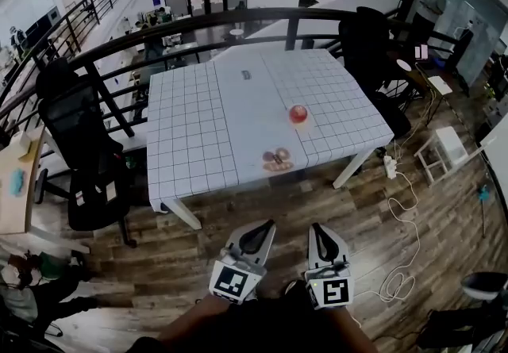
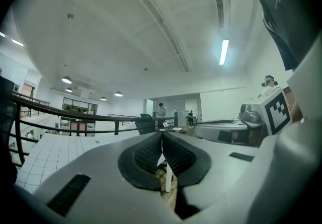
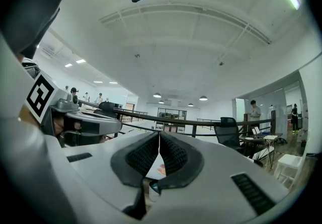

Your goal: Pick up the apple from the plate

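Observation:
A red apple (image 1: 298, 113) sits toward the right side of a table with a white squared cloth (image 1: 214, 121); whether a plate lies under it I cannot tell. Nearer the front edge is a small plate (image 1: 278, 160) with dark, brownish things on it. Both grippers are low in the head view, above the wooden floor and well short of the table. My left gripper (image 1: 268, 224) has its jaws together with nothing in them, and the pads meet at the tip in the left gripper view (image 2: 162, 140). My right gripper (image 1: 316, 228) is also shut and empty (image 3: 159, 140).
A black office chair (image 1: 75, 133) stands left of the table and another (image 1: 367, 42) at its far right corner. A dark railing (image 1: 198, 22) runs behind the table. A power strip with white cables (image 1: 394, 177) and a white stool (image 1: 443, 149) are on the floor at right.

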The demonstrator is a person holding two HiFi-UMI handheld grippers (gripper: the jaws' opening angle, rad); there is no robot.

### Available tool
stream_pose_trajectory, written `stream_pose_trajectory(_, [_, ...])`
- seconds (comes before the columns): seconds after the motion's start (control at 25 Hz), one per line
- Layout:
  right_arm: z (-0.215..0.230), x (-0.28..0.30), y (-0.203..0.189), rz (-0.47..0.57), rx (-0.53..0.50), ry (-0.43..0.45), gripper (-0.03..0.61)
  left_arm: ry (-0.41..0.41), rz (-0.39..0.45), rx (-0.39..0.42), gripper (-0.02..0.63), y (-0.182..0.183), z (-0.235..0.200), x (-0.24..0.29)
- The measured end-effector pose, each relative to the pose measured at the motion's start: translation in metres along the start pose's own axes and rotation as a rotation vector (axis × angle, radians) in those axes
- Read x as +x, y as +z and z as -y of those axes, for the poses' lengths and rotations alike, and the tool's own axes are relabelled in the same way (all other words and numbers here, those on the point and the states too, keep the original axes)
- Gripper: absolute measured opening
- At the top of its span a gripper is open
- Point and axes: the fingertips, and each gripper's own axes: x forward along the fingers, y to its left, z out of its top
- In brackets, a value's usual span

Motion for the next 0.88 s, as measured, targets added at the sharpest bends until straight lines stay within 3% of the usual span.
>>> stream_pose_trajectory(0.32, [0.002, 0.019, -0.011, -0.015, 0.018, 0.012, 0.024, 0.019, -0.052, -0.004, 0.023, -0.020, -0.020, 0.009])
stream_pose_trajectory(0.76, [0.066, 0.058, -0.019, 0.018, 0.023, 0.025, 0.023, 0.049, -0.101, 0.001, 0.023, -0.037, -0.026, 0.085])
stream_pose_trajectory(0.88, [0.089, 0.071, -0.018, 0.044, 0.068, 0.018, 0.024, 0.046, -0.108, 0.009, 0.023, -0.039, -0.023, 0.112])
